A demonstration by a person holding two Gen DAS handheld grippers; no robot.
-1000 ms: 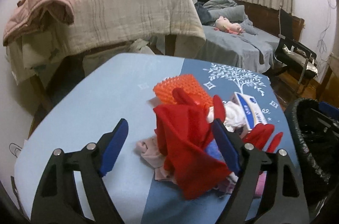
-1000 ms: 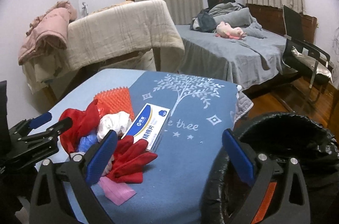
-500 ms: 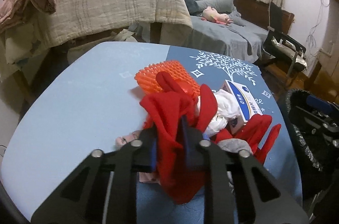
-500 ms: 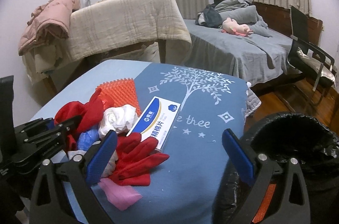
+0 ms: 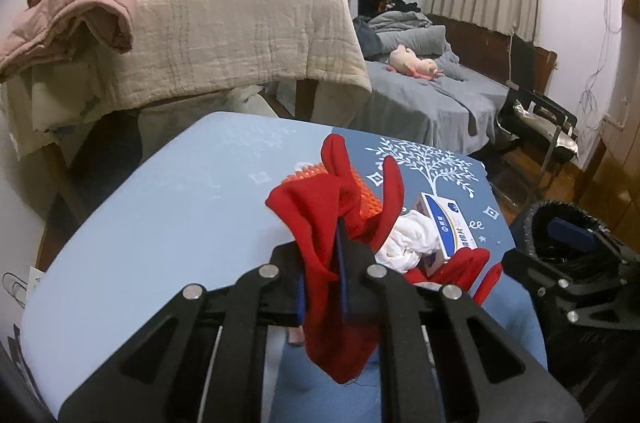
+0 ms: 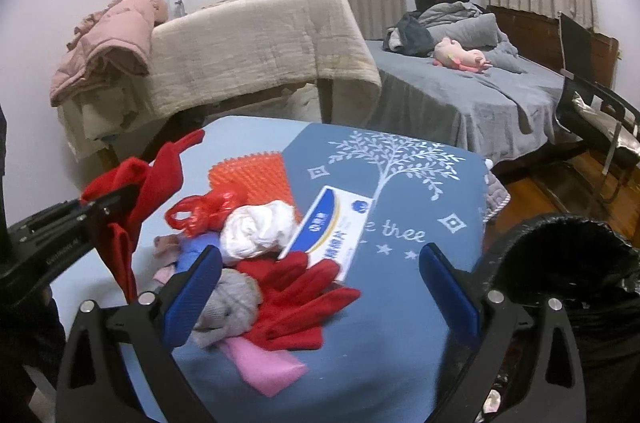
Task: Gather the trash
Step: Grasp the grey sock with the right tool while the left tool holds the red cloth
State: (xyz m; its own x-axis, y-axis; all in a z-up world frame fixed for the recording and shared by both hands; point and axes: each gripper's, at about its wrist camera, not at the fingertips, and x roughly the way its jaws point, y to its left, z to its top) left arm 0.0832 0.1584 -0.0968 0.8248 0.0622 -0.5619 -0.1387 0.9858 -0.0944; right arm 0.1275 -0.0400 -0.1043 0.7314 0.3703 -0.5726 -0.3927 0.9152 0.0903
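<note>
left tongs (image 5: 322, 287): clenched on red glove (image 5: 320, 223); right tongs (image 6: 320, 287): released, over table (image 6: 400, 323) beside bin (image 6: 560, 263)

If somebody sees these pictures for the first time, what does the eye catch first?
First, the red glove hanging from the shut left gripper above the blue table. Then the pile beside it: another red glove, a white wad, an orange spiky mat.
</note>
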